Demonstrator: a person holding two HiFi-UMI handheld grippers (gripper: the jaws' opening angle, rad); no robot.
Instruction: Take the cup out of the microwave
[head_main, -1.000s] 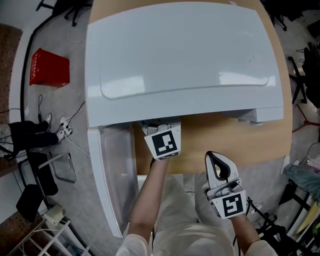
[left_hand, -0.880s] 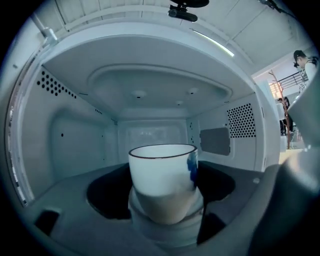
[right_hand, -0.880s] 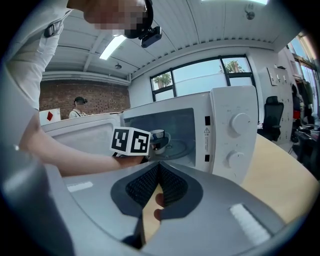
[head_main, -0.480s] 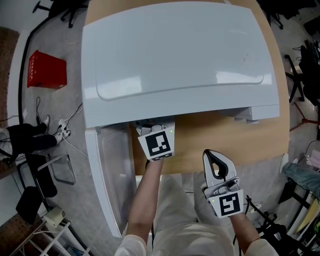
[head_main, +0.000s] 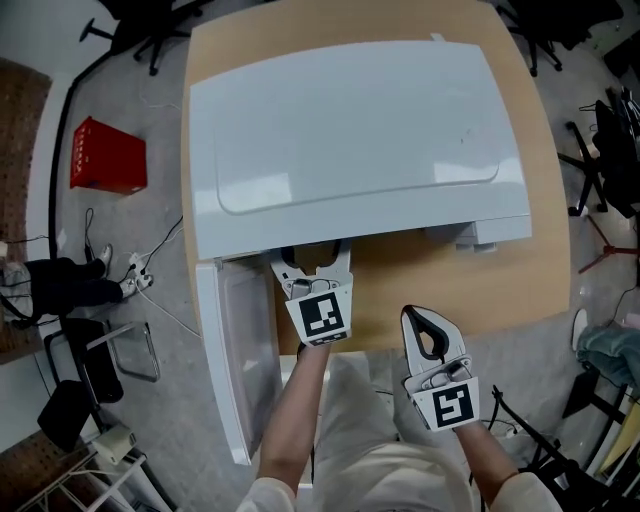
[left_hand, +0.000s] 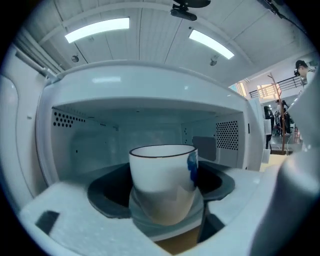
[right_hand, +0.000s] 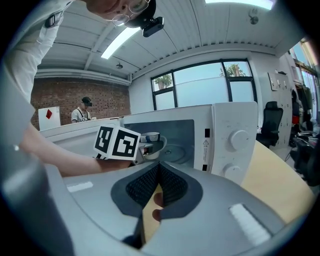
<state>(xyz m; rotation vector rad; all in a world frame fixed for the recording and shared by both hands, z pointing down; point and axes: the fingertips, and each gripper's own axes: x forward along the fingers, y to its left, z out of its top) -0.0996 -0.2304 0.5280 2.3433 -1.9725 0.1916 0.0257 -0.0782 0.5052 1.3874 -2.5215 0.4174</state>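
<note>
Head view looks down on a white microwave (head_main: 350, 140) standing on a wooden table (head_main: 440, 275). At the far left of the oven, its door (head_main: 235, 360) is swung wide open toward the person.

Just right of the door, the left gripper (head_main: 312, 265) reaches into the mouth of the cavity, with its jaw tips under the oven's front edge. The left gripper view shows the white cup (left_hand: 162, 175), dark-rimmed with a blue mark on its right side, upright between the two jaws. The dark pads (left_hand: 107, 195) press in at each side, so the gripper appears to be clamped on it. The cavity walls rise behind the cup, and a strip of wood shows below it. That puts the cup at the threshold rather than deep inside.

To the right and nearer the person, the right gripper (head_main: 428, 330) hangs over the near table edge, well clear of the oven. Its jaws are pressed together with nothing between them.

By this reading the door is open and the cup is grasped. What remains is to draw the cup fully clear of the opening and set it down on the table.
</note>
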